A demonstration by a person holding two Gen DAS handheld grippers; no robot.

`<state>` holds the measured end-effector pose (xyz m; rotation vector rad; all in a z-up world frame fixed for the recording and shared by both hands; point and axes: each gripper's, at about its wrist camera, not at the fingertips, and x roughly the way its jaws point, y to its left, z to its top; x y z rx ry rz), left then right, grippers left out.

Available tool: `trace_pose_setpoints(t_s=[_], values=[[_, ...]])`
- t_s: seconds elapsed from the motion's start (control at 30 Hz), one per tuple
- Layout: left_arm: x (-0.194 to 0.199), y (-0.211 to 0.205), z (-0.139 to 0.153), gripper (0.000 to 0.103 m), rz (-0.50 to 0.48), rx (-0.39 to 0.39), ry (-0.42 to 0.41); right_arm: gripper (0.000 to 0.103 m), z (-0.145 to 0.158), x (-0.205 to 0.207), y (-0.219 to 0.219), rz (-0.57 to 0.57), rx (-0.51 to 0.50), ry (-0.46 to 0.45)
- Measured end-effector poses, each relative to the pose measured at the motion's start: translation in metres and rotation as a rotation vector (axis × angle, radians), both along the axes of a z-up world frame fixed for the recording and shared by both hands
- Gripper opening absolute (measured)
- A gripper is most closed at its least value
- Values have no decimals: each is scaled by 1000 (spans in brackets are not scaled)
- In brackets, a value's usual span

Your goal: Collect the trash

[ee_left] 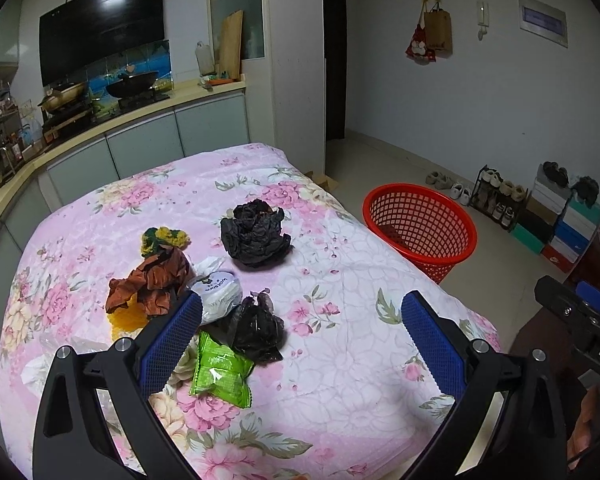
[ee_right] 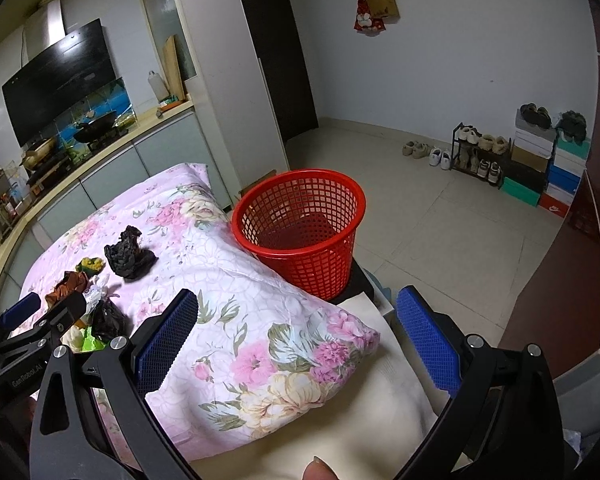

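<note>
Black crumpled bags (ee_left: 256,238) number two, basket (ee_left: 420,226) one.

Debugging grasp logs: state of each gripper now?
Left gripper: open, holding nothing, above the trash on the floral quilt.
Right gripper: open, empty, facing the red basket.

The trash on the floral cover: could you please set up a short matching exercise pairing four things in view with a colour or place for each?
Things:
1. snack packet
2. far crumpled bag
3. basket
4. left tool

Descriptions:
A. red mesh, beside the covered table
B. bright green, nearest the camera
C. open, blue pads, holding nothing
D. black, alone toward the middle of the cover

Pairs: 1-B, 2-D, 3-A, 4-C
</note>
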<state>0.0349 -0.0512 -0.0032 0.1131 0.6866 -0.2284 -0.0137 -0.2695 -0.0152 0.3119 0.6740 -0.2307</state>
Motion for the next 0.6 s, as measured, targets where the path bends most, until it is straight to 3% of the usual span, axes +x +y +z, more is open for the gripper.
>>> trace_pose_setpoints(t_s=[0.6], values=[[0,-4,-3,97,-21,-12,22,96,1,-2,-5,-10,8,4]])
